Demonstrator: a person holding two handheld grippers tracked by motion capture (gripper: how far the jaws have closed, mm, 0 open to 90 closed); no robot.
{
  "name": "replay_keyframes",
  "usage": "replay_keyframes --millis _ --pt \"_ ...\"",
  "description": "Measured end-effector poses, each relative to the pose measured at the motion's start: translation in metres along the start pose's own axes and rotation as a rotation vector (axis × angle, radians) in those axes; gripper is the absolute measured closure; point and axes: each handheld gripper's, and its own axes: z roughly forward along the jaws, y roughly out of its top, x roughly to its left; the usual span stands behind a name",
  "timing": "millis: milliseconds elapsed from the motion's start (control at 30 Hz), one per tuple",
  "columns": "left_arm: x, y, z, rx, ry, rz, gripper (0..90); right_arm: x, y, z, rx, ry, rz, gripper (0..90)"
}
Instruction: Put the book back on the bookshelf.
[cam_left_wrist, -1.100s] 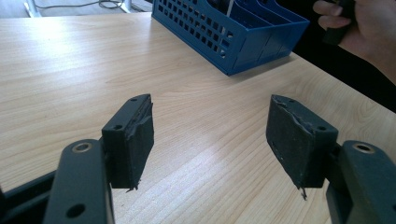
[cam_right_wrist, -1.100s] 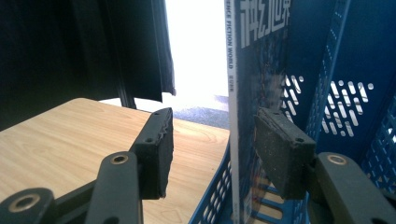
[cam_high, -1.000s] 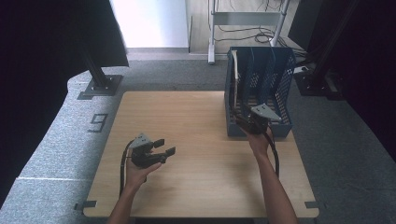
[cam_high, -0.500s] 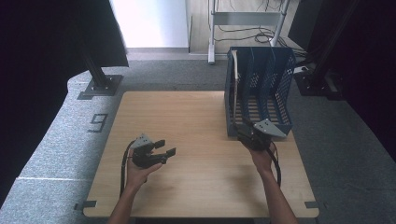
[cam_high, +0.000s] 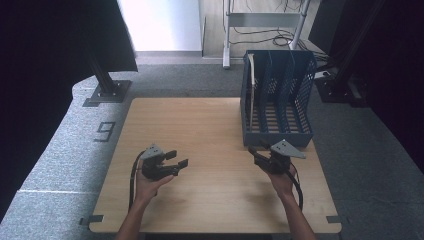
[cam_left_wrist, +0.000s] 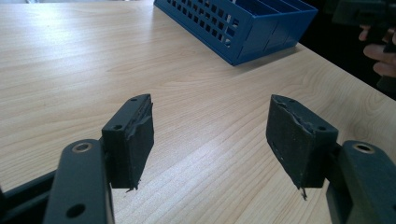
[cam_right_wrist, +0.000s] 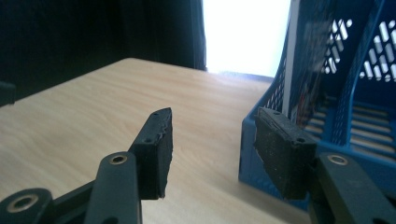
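Observation:
My left gripper (cam_high: 176, 159) rests low over the wooden table (cam_high: 200, 130) at its front left, open, with nothing between its jaws (cam_left_wrist: 210, 140). My right gripper (cam_high: 255, 154) sits at the front right, just in front of the blue file rack (cam_high: 277, 100), open and empty (cam_right_wrist: 212, 144). The rack stands upright at the table's back right, with several slots; a thin pale sheet or folder (cam_high: 251, 75) leans in its leftmost slot. In the right gripper view the rack's front left corner (cam_right_wrist: 280, 116) is close behind the right-hand jaw.
A grey carpeted floor (cam_high: 65, 145) with a taped "9" (cam_high: 105, 131) lies left of the table. A black stand base (cam_high: 107, 92) sits at the back left, and a white metal frame (cam_high: 265, 20) with cables behind the rack.
The right gripper has drawn back from the rack's front toward the table's near edge and now hovers lower. The left gripper has stayed put.

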Motion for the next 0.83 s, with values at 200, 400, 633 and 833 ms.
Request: replay_keyframes --millis 200,400,633,833 --pt "0.000 -0.001 0.002 0.004 0.003 -0.001 32.5 0.004 -0.012 -0.003 0.033 0.019 0.002 45.9" --pt "0.000 -0.002 0.002 0.009 0.004 0.001 32.5 0.009 -0.022 -0.002 0.066 0.040 -0.007 45.8" --pt "0.000 -0.002 0.002 0.011 0.005 0.004 32.4 0.011 -0.023 -0.001 0.082 0.050 -0.012 45.3" --pt "-0.001 -0.002 0.003 0.017 0.006 0.006 32.3 0.008 -0.023 -0.002 0.082 0.043 -0.010 45.0"
